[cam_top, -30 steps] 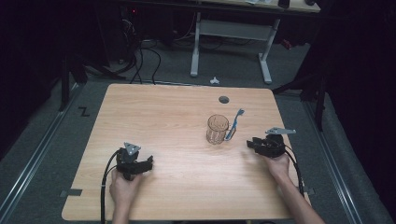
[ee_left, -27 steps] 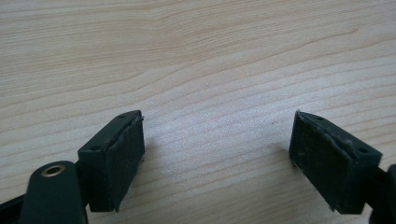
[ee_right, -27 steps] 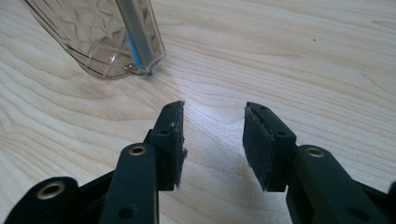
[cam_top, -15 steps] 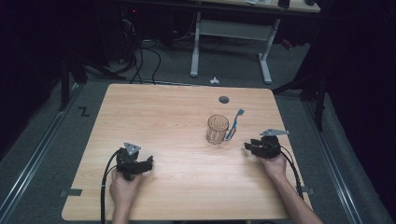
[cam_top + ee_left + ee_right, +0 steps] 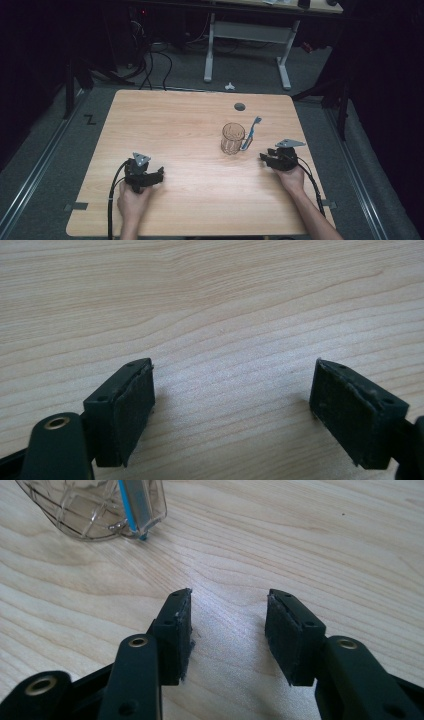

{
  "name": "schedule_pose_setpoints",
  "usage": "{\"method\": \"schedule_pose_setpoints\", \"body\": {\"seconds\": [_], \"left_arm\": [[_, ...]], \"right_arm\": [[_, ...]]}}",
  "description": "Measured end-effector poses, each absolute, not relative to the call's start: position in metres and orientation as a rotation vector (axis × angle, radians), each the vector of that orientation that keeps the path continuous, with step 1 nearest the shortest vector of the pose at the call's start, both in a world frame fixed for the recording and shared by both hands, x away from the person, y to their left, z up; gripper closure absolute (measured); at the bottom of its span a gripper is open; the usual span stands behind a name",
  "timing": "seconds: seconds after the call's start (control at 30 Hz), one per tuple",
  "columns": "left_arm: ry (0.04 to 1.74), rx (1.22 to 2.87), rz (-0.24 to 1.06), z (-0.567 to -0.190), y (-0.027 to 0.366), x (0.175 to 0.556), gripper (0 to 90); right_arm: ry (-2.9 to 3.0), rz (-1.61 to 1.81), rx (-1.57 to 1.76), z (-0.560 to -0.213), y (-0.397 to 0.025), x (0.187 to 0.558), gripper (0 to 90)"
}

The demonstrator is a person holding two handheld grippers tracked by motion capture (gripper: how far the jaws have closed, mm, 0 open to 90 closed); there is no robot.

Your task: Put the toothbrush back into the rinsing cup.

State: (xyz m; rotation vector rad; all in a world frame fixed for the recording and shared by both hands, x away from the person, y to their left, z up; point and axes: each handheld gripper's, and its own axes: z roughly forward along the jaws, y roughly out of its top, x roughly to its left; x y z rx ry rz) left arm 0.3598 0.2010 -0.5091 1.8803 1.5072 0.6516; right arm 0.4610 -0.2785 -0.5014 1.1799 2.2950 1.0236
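High view: your right gripper has edged toward the glass and toothbrush, fingers spread, empty; left gripper idle, fingers spread.

High view: table evenly lit from above, surroundings fall off to near black – floor and desk legs behind are dim, corners lost. Soft, slightly low-res; the cup reads as a hazy brown outline. Shadows under the left gripper and right gripper are short and faint.

Left gripper view: bright, wood grain sharp mid-frame, soft shadows beside each pad, near parts of the jaws slightly blurred.

Right gripper view: brighter – a pale glare patch on the wood just ahead of the jaws. Cup at the top edge shows small highlights, mildly soft. Jaw bases at the bottom are out of focus.
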Motion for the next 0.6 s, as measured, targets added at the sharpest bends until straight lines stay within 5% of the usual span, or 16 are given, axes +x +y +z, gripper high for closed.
{"method": "schedule_pose_setpoints", "body": {"seconds": [0.6], "left_arm": [[1.507, 1.881, 0.651, -0.5091, 0.2011, 0.3597, 18.6]], "right_arm": [[2.255, 0.968, 1.211, -0.502, -0.2698, 0.454, 40.4]]}}
